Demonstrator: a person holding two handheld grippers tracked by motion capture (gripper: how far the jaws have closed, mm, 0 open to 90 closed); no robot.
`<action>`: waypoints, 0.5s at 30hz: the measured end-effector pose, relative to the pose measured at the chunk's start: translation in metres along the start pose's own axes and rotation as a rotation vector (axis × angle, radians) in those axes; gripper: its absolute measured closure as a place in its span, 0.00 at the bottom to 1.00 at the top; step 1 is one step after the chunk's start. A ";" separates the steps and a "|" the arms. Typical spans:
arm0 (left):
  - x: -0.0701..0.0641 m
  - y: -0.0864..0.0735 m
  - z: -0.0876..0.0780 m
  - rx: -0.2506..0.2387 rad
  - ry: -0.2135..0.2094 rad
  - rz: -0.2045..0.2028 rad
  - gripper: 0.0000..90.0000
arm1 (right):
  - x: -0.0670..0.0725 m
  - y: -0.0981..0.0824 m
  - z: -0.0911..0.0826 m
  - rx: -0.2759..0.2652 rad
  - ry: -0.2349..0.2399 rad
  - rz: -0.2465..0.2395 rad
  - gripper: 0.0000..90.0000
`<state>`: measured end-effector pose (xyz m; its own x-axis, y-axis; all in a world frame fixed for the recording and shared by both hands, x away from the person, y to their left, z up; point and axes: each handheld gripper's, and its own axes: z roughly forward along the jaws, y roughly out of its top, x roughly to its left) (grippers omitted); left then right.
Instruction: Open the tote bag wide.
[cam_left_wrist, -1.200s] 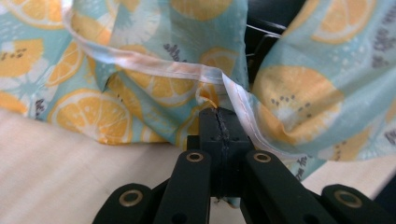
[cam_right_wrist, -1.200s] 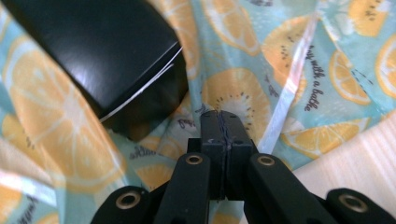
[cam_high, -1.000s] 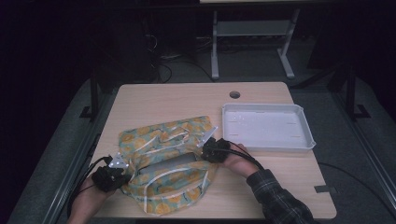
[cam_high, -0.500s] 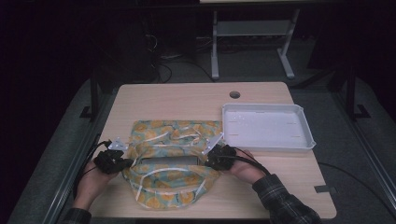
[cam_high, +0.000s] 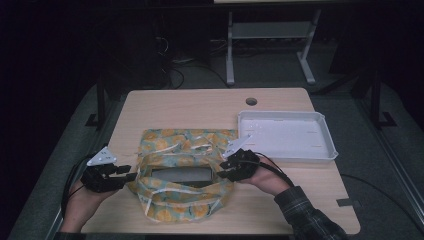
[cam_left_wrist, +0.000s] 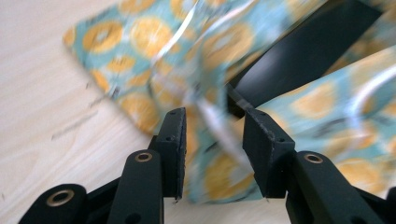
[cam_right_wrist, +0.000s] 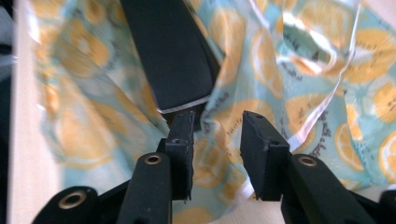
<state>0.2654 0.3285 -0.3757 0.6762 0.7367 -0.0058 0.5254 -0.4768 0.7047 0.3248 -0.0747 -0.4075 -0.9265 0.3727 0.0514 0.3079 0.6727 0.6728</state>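
Lemon-print bag (cam_high: 185, 177) lies between both tools; left tool (cam_high: 131, 175) and right tool (cam_high: 223, 167), jaws just opened, straddle its rims unpinched. Wooden bench (cam_high: 200, 107), dark room.

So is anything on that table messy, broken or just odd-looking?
Nothing is spilled or broken. The oddest thing is the lemon-print cloth: it lies rumpled and bunched around a dark flat object rather than spread flat. The white tray sits squarely at the table's right side.
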 end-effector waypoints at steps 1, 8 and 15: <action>-0.004 0.003 -0.002 -0.010 -0.007 0.012 0.66 | 0.001 0.000 -0.003 -0.010 0.001 -0.003 0.70; -0.033 0.023 0.006 -0.033 -0.069 0.094 0.78 | 0.011 -0.004 -0.013 -0.037 0.020 -0.019 0.72; -0.041 0.015 0.030 0.064 -0.115 0.098 0.90 | 0.021 -0.011 -0.009 0.013 0.059 -0.096 0.87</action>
<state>0.2607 0.2767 -0.3863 0.7786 0.6271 -0.0236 0.4835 -0.5754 0.6596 0.3004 -0.0799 -0.4077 -0.9627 0.2688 0.0307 0.2199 0.7116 0.6673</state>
